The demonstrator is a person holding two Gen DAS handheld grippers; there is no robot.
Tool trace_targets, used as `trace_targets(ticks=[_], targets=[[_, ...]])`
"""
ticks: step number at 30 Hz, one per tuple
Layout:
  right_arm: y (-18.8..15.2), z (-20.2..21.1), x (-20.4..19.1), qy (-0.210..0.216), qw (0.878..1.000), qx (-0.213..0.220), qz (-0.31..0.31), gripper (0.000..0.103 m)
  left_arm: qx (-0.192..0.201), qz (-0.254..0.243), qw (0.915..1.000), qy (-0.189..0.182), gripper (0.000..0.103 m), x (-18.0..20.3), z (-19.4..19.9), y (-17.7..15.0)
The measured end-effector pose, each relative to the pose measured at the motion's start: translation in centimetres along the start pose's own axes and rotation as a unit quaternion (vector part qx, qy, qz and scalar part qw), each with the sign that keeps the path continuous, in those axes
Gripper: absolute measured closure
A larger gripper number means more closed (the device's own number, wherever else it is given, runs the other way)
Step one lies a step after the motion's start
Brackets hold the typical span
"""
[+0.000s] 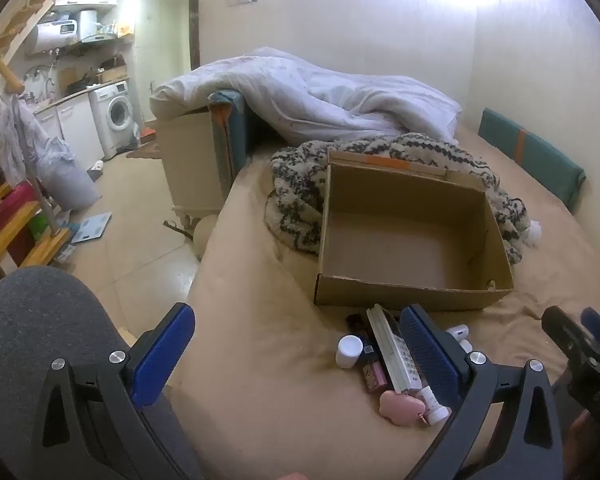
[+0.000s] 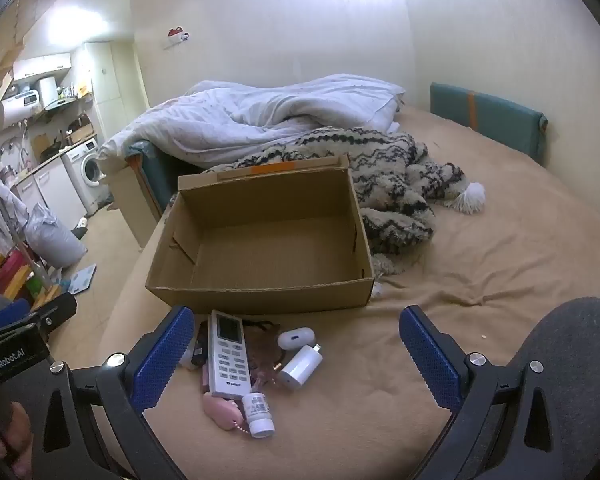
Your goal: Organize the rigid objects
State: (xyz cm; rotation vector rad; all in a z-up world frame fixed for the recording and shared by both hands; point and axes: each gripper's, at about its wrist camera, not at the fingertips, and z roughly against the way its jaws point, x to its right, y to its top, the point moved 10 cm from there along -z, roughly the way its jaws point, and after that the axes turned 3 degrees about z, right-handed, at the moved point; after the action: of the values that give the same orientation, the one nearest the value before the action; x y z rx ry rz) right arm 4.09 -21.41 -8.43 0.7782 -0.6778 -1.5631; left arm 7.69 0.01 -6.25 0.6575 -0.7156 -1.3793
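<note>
An empty brown cardboard box (image 2: 260,292) (image 1: 412,294) stands open on the tan bed. In front of it lies a small pile: a white remote control (image 2: 229,354) (image 1: 394,354), a white charger plug (image 2: 300,368), a white earbud case (image 2: 296,337), a small white bottle (image 2: 258,410) (image 1: 432,400), a pink cloud-shaped charm (image 2: 220,408) (image 1: 400,406), a white-capped jar (image 1: 348,352) and a pink lip gloss (image 1: 374,372). My left gripper (image 1: 296,356) is open, hovering left of the pile. My right gripper (image 2: 296,360) is open above the pile, touching nothing.
A black-and-cream knitted blanket (image 2: 384,176) lies behind the box, with a white duvet (image 2: 260,120) beyond it. A teal cushion (image 2: 488,120) leans on the right wall. The bed's left edge drops to a tiled floor (image 1: 140,248). Grey-clad knees (image 1: 40,320) sit near the grippers.
</note>
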Motion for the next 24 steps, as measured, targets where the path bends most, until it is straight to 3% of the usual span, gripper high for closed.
trace_targets(ticks=[24], targets=[[0.02,-0.04,-0.02,0.002,1.0,0.0,-0.003,0.0,-0.014,-0.001,0.9999,0.005,0.001,-0.49,-0.61,-0.47]])
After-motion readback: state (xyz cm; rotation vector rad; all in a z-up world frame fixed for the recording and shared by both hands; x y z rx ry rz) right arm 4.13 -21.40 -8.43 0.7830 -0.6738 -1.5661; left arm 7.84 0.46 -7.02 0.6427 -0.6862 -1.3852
